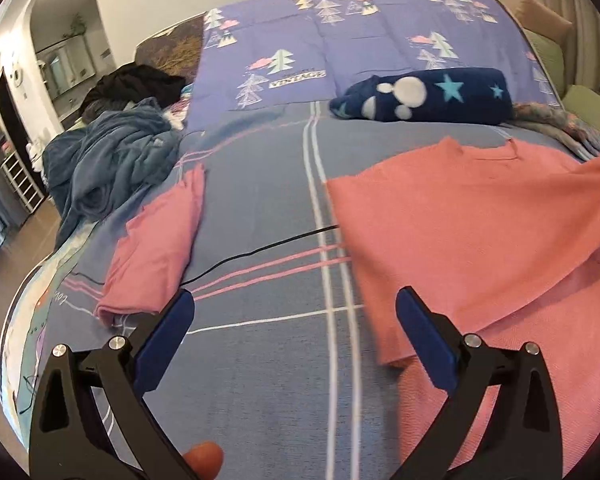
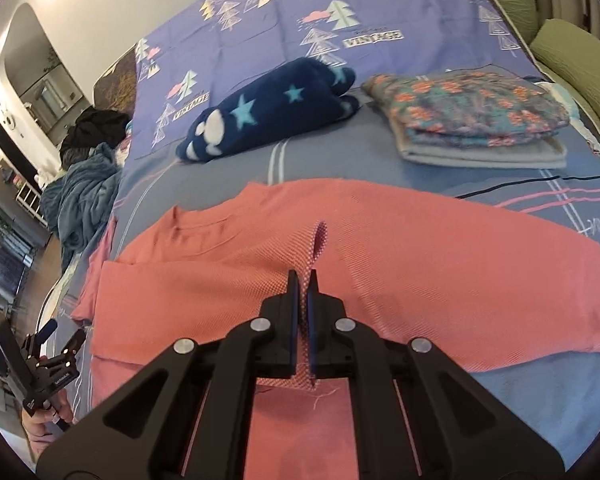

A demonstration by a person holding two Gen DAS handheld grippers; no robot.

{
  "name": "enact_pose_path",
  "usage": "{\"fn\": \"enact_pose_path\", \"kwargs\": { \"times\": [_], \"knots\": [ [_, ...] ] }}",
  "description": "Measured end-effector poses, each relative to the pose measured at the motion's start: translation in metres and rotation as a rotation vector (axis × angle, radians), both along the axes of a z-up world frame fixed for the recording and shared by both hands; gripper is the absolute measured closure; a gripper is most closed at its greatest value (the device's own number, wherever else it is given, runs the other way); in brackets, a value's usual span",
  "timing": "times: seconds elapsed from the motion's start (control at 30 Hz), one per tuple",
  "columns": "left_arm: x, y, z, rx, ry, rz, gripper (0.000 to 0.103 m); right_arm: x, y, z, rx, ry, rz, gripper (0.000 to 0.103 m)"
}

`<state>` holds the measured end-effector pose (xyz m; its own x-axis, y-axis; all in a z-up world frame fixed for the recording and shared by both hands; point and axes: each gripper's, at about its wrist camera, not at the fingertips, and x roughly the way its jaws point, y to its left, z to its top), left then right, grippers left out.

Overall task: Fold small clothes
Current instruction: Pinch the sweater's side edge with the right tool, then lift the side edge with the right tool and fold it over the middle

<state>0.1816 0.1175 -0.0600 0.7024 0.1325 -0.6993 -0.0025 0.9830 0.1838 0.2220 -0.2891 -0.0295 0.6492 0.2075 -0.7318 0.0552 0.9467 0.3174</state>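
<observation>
Fabric of the pink shirt [image 2: 400, 276] is pinched between the fingers [image 2: 293, 320] of the right gripper [image 2: 303, 280], which are pressed together on a raised fold of cloth; the pinched edge is seen standing up in a narrow loop just ahead of the tips. In the left wrist view, the left gripper [image 1: 296, 304] is held above the bed [image 1: 260, 184] with its blue fingers [image 1: 164, 344] set wide apart and nothing between them; bare bedsheet is seen in the gap. The shirt is spread flat across the near part of the bed, its collar turned toward the far side, and one layer is seen folded over the body along the near left edge. A second pink garment [image 1: 156, 240] is laid to the left of the shirt, well apart from it, and a thin black cable [image 1: 260, 252] is stretched over the sheet between the two. Beyond the shirt, a navy fleece roll [image 2: 268, 112] with stars is laid across the sheet, and a folded floral stack [image 2: 476, 116] is placed to its right. Farther left, a blue blanket [image 1: 112, 160] is heaped at the bed's edge, with dark clothing [image 1: 136, 84] behind it.
</observation>
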Motion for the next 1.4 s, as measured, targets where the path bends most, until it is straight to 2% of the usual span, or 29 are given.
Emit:
{"fn": "enact_pose_path", "kwargs": {
  "times": [0.2,0.23,0.27,0.3,0.33,0.43,0.5,0.53,0.6,0.63,0.67,0.7,0.73,0.8,0.83,0.87,0.93,1.03,1.13,1.2,1.27,1.33,1.4],
  "knots": [
    [0.007,0.001,-0.011,0.015,0.042,0.019,0.002,0.003,-0.008,-0.014,-0.075,0.020,-0.033,0.098],
    [0.007,0.001,-0.011,0.012,0.042,0.017,0.002,0.004,-0.008,-0.016,-0.094,0.025,-0.040,0.091],
    [0.007,0.001,-0.011,0.009,0.041,0.013,0.002,0.004,-0.008,-0.020,-0.134,0.034,-0.062,0.069],
    [0.006,0.000,-0.011,0.004,0.039,0.008,0.002,0.003,-0.011,-0.021,-0.158,0.037,-0.083,0.056],
    [0.006,0.000,-0.010,-0.002,0.037,0.004,0.002,0.000,-0.014,-0.021,-0.163,0.025,-0.105,0.050],
    [0.005,-0.002,-0.006,-0.058,0.018,-0.015,0.002,-0.008,-0.019,-0.018,-0.115,0.017,-0.077,0.063],
    [0.004,-0.006,-0.005,-0.132,0.013,-0.049,0.002,-0.017,-0.013,-0.016,-0.071,0.004,-0.011,0.074],
    [0.004,-0.010,-0.006,-0.141,0.016,-0.059,0.002,-0.020,-0.011,-0.015,-0.048,0.000,0.026,0.078],
    [0.007,-0.020,-0.015,-0.040,0.033,-0.047,0.002,-0.026,0.000,-0.025,0.000,0.023,0.110,0.079],
    [0.010,-0.026,-0.024,0.058,0.047,-0.025,0.001,-0.025,0.004,-0.035,-0.043,0.072,0.106,0.078],
    [0.012,-0.029,-0.028,0.089,0.049,-0.024,0.001,-0.024,0.008,-0.043,-0.091,0.108,0.093,0.083],
    [0.012,-0.028,-0.027,0.081,0.046,-0.025,0.001,-0.024,0.010,-0.052,-0.131,0.121,0.082,0.087],
    [0.011,-0.026,-0.024,0.067,0.042,-0.020,0.001,-0.029,0.008,-0.052,-0.129,0.096,0.077,0.089],
    [0.009,-0.021,-0.020,0.050,0.018,-0.001,0.001,-0.040,-0.003,-0.044,-0.056,0.077,0.062,0.083],
    [0.008,-0.020,-0.017,0.048,0.002,0.005,0.001,-0.047,-0.011,-0.040,-0.018,0.059,0.044,0.064],
    [0.006,-0.019,-0.013,0.040,-0.019,0.004,0.001,-0.060,-0.028,-0.032,0.013,0.017,-0.001,0.049],
    [0.000,-0.018,-0.002,-0.009,-0.077,-0.013,0.001,-0.083,-0.067,-0.025,0.025,-0.037,-0.110,0.047],
    [-0.011,-0.018,0.018,-0.144,-0.181,-0.062,0.001,-0.113,-0.137,-0.034,0.088,-0.021,-0.317,0.047],
    [-0.016,-0.025,0.030,-0.236,-0.231,-0.093,0.001,-0.164,-0.226,-0.066,0.282,0.049,-0.645,0.045],
    [-0.012,-0.031,0.035,-0.315,-0.214,-0.110,0.001,-0.189,-0.262,-0.085,0.416,0.048,-0.763,0.045],
    [-0.002,-0.039,0.038,-0.397,-0.159,-0.125,0.001,-0.202,-0.285,-0.097,0.476,0.022,-0.825,0.045],
    [0.006,-0.048,0.039,-0.410,-0.127,-0.123,0.001,-0.203,-0.299,-0.107,0.500,0.011,-0.854,0.046],
    [0.016,-0.067,0.041,-0.371,-0.100,-0.139,0.001,-0.199,-0.310,-0.119,0.554,-0.021,-0.866,0.046]
  ]
}}
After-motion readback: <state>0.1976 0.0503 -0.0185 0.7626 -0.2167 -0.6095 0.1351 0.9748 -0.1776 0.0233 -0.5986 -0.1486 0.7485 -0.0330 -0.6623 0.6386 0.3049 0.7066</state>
